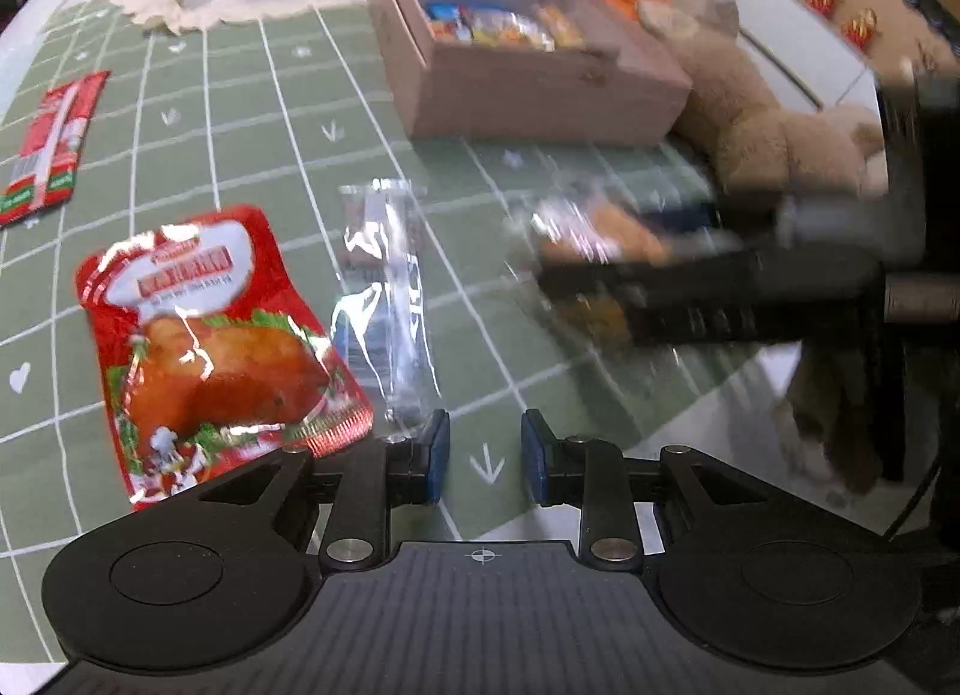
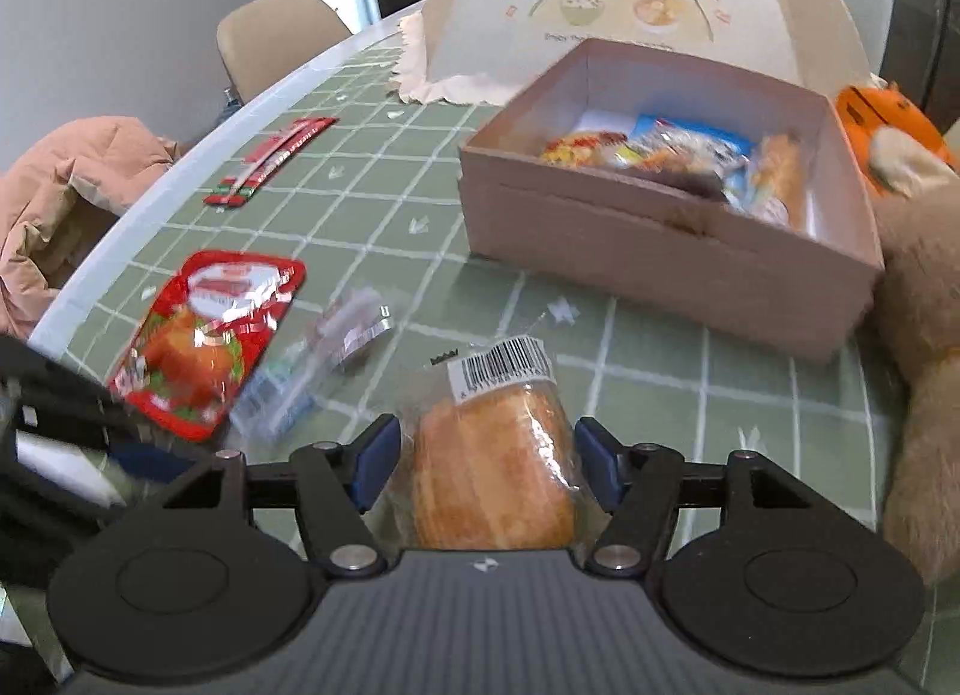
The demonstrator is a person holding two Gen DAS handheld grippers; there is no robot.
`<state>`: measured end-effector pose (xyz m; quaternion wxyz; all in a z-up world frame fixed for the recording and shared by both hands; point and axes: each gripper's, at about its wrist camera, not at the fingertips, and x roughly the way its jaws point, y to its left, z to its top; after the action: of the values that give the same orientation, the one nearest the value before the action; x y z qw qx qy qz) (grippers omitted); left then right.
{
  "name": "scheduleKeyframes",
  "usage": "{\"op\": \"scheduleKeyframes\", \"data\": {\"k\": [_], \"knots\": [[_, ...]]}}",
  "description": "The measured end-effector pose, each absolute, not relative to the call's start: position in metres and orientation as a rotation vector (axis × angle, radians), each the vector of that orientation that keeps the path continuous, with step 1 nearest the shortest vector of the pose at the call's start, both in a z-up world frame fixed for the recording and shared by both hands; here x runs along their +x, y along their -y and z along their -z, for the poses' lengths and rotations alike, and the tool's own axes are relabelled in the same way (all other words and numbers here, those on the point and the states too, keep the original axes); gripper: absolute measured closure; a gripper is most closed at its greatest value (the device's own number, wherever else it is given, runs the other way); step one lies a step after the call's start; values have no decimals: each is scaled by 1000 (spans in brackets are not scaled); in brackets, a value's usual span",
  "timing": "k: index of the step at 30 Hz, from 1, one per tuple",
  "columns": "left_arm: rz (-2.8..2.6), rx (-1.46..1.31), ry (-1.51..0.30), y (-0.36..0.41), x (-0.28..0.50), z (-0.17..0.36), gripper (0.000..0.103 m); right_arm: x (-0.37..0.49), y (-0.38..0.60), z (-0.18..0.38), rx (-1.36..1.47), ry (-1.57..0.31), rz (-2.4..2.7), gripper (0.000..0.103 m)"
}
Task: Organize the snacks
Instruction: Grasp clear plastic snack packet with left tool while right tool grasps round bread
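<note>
My left gripper (image 1: 485, 455) is open above the green checked cloth, with nothing between its blue pads. A red chicken snack packet (image 1: 210, 353) lies just to its left, and a clear wrapped packet (image 1: 384, 299) lies ahead of the left finger. A red stick packet (image 1: 51, 143) lies far left. My right gripper (image 2: 483, 464) is open around a wrapped bread (image 2: 492, 467) that lies on the cloth. A slim gap shows beside the left pad. The pink box (image 2: 630, 257) with several snacks inside stands ahead of it.
A beige plush toy (image 2: 924, 305) lies right of the box, with an orange plush (image 2: 882, 113) behind it. A cream food cover (image 2: 630, 5) stands behind the box. The table's rounded edge (image 2: 180, 155) runs along the left, and a chair (image 2: 276, 35) and a pink jacket (image 2: 72, 185) are beyond it.
</note>
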<state>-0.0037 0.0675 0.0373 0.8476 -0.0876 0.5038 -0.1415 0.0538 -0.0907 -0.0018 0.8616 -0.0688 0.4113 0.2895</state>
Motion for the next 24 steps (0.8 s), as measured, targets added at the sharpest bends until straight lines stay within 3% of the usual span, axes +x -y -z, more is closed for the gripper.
{"op": "scheduleKeyframes", "data": {"k": [8, 13, 18, 24], "knots": [[159, -260, -843, -84, 31, -60, 72, 38, 129, 11, -32, -881, -549, 36], [86, -86, -900, -66, 65, -42, 72, 26, 130, 15, -48, -843, -532, 30], [103, -8, -921, -55, 65, -34, 65, 9, 120, 22, -155, -799, -520, 24], [131, -4, -937, -54, 57, -32, 65, 3, 117, 25, -188, -768, -505, 19]]}}
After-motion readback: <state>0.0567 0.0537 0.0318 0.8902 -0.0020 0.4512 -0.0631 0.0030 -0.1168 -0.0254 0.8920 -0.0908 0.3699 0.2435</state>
